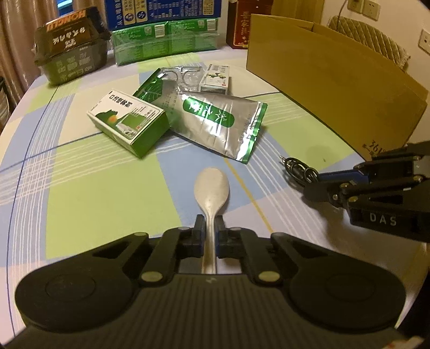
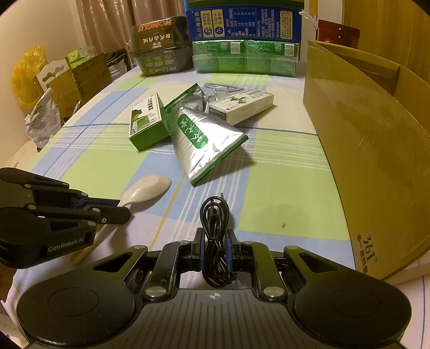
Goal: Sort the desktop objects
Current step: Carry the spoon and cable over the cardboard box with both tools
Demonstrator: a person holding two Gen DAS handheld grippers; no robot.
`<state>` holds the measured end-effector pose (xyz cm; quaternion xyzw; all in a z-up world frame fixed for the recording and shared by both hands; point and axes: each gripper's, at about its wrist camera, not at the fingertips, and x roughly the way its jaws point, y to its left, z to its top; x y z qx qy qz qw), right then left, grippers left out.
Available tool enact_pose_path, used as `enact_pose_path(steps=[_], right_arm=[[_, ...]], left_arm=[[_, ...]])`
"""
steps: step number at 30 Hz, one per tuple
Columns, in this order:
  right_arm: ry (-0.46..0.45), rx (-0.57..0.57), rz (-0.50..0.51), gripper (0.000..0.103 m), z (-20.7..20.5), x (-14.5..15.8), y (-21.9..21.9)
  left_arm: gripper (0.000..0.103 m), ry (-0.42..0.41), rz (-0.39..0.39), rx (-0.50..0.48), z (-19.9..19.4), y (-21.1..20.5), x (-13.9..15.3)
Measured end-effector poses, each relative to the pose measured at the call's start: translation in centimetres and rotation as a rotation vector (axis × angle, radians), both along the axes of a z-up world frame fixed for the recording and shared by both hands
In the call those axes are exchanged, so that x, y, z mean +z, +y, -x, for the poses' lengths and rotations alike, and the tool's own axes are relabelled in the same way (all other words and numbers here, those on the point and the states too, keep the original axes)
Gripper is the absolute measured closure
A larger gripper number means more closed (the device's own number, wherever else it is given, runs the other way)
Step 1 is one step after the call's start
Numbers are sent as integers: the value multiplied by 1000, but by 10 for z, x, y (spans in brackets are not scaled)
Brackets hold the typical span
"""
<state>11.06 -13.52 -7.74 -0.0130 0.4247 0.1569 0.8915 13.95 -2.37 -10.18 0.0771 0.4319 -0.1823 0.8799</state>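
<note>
The left claw (image 1: 210, 228) is closed on the handle of a pale spoon (image 1: 212, 192), whose bowl points forward over the checked surface (image 1: 102, 193) near its front edge. The right claw (image 2: 215, 243) is closed around a coiled black cable (image 2: 215, 228), the loops standing up between its two fingers and the plug end reaching forward just above the cloth. In the right wrist view the spoon's handle passes under the left claw and its bowl lies just left of the cable. Toward the middle of the surface sits a cluster: a green and white box (image 1: 128, 122), a silver pouch (image 1: 217, 123) with a green label leaning against that box, a second silver and green pouch (image 1: 158, 87) behind it, a clear plastic packet (image 1: 185, 77), and a small white box (image 1: 216, 79) touching the packet. An open cardboard box (image 1: 336, 83) stands along the right edge, near the right claw. At the far edge are a dark carton (image 1: 70, 45), a green shrink-wrapped pack (image 1: 166, 41) with a blue box (image 1: 164, 10) on top, and a red box (image 1: 240, 25).
</note>
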Motion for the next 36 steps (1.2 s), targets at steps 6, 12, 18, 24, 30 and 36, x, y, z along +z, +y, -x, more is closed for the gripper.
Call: enact_pose_path(steps=[6,12,18,24,30,36], right_arm=[[-8,-2,-9,91,1,2,0],[-26,-18,-17,91,2,6,-2],[-49,-26,-22,91,4,12,-5],[-68,-48,-41,91,10,26,-14],[-103,-62,-46,91,20,53,-23],[-164,-74,-35,91,32,92,-41]], left_arm=[[99,-7,18,-3,1,1,4],[99,-31,34,9,3,0,12],[99,-43,41,42,4,2,22],[99,-67,55,68,14,1,36],[99,-77,124,103,24,-8,51],[99,-95,170,109,40,-30,75]])
